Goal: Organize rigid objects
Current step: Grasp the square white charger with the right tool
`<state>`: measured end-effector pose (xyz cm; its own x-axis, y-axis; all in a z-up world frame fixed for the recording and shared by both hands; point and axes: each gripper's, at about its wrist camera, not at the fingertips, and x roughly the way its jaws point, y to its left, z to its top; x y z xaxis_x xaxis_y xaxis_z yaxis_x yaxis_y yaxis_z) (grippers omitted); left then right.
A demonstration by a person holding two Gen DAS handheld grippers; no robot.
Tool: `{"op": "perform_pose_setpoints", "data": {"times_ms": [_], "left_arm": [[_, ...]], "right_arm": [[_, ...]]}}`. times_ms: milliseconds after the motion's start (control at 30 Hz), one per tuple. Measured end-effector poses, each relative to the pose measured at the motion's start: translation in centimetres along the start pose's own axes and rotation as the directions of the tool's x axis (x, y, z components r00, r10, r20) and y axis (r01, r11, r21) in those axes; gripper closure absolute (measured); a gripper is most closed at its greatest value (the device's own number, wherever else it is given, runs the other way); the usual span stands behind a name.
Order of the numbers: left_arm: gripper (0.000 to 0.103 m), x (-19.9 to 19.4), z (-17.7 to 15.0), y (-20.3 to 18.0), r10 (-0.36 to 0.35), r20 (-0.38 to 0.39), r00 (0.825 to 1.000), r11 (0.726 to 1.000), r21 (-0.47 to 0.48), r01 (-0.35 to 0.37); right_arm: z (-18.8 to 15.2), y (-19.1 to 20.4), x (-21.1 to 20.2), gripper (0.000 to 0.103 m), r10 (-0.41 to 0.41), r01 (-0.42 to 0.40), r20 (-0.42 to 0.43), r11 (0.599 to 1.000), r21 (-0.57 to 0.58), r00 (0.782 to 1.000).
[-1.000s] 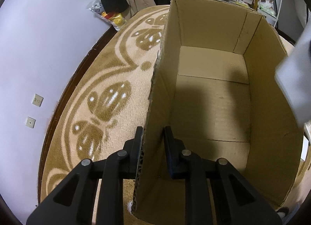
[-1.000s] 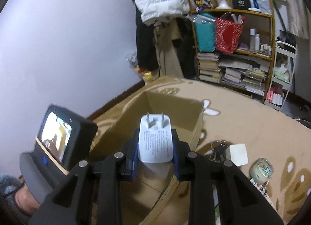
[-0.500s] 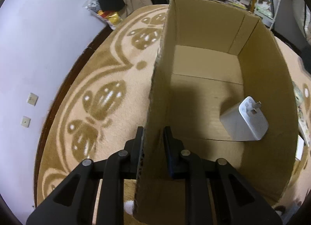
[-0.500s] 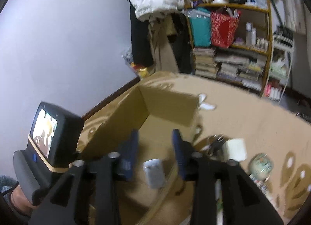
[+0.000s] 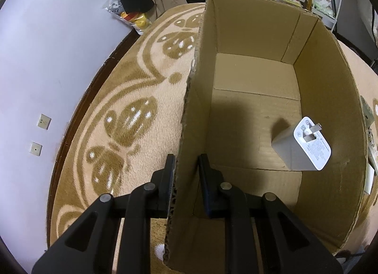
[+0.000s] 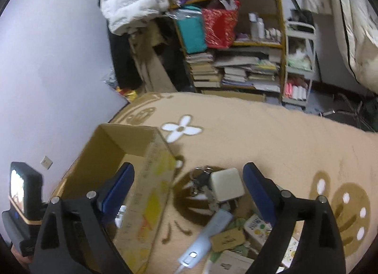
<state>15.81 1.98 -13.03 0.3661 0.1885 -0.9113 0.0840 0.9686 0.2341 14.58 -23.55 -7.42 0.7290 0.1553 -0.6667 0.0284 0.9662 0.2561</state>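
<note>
Moved: white charger (image 5: 301,147), in the right tongs (image 6: 187,187) a second ago, now lies inside the cardboard box (image 5: 328,99) by its right wall.
Right tongs: wide apart, empty, swung over the carpet clutter, likely choosing next.
Left tongs (image 5: 185,171): clamped on the box's left wall, steadying it.

Under you lies a beige rug (image 6: 259,137) with brown patterns and a white flower; it carries everything here. An open cardboard box (image 5: 326,80) stands directly on it, near the lilac wall. Just beside the box's right wall you have a loose heap on the rug: a bunch of keys (image 6: 200,184) touching a pale square case (image 6: 226,187), a white remote-like stick (image 6: 205,238) lying tilted below them, a brown tag (image 6: 228,238) and some printed cards (image 6: 258,226) beside it. At the rug's far edge a flat piece of cardboard (image 6: 234,94) lies in front of the bookshelf (image 6: 236,44).
</note>
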Motion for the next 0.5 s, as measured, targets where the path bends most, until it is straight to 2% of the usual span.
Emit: {"op": "perform_pose_setpoints", "data": {"times_ms": [133, 300, 433, 500], "left_arm": [[0.084, 0.0, 0.0, 0.0, 0.002, 0.001, 1.000, 1.000, 0.001, -0.002], [0.085, 0.0, 0.1, -0.2, -0.001, -0.008, 1.000, 1.000, 0.005, 0.001], [0.086, 0.0, 0.0, -0.2, 0.005, -0.005, 1.000, 1.000, 0.009, -0.005], [0.086, 0.0, 0.0, -0.2, 0.002, -0.005, 1.000, 1.000, 0.006, -0.002]], "right_arm": [[-0.3, -1.7, 1.6, 0.005, -0.003, 0.005, -0.030, 0.999, 0.041, 1.000], [-0.7, -2.1, 3.3, 0.006, -0.047, 0.047, -0.036, 0.999, -0.004, 0.998], [-1.1, -2.6, 5.5, 0.020, -0.060, 0.059, -0.071, 0.998, -0.023, 0.996], [-1.2, -3.0, 6.5, 0.021, -0.054, 0.053, -0.090, 0.998, -0.017, 0.994]]}}
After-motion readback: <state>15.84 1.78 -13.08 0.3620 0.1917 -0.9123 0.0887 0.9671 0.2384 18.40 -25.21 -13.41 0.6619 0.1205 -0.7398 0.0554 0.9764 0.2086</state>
